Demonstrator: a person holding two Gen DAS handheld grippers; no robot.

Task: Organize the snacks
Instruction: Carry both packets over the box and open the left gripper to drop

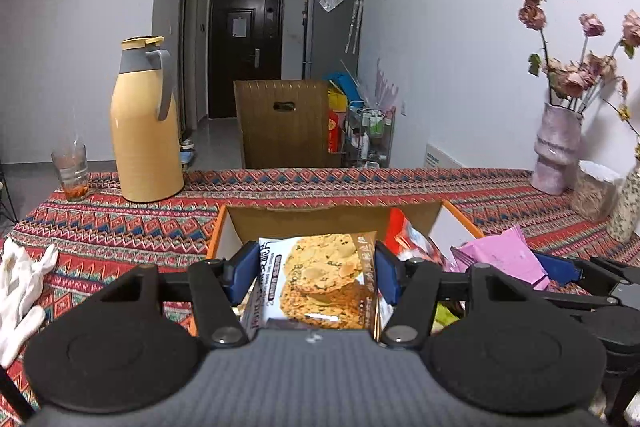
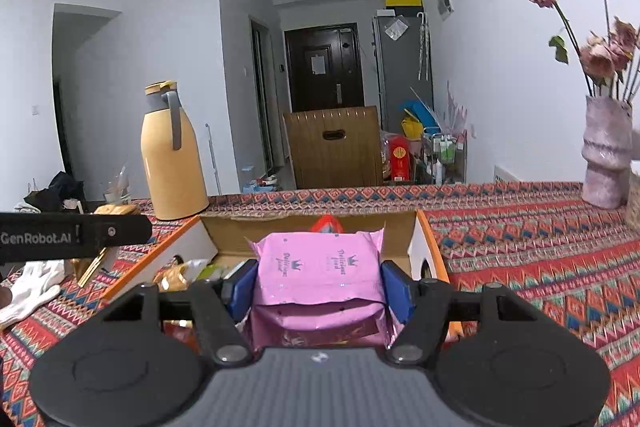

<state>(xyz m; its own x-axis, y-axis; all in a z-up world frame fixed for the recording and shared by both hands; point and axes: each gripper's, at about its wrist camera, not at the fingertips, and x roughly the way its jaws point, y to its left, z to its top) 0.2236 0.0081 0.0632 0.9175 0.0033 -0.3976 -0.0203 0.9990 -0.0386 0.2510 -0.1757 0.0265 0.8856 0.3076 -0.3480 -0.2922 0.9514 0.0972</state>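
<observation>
My left gripper [image 1: 316, 277] is shut on a cookie snack packet [image 1: 320, 279] and holds it over the open cardboard box [image 1: 320, 217] on the patterned tablecloth. My right gripper [image 2: 318, 287] is shut on a pink snack packet [image 2: 320, 275], also over the box [image 2: 304, 227]. The pink packet [image 1: 504, 255] and the right gripper also show at the right of the left wrist view. A red packet [image 1: 404, 231] lies in the box behind; it peeks out in the right wrist view [image 2: 326, 225]. More packets [image 2: 180, 273] lie in the box's left part.
A yellow thermos [image 1: 144, 123] and a glass [image 1: 72, 171] stand at the table's far left. A pink vase with dried roses [image 1: 556, 155] stands far right. White gloves [image 1: 20, 287] lie at the left. A wooden chair [image 1: 284, 123] stands beyond the table.
</observation>
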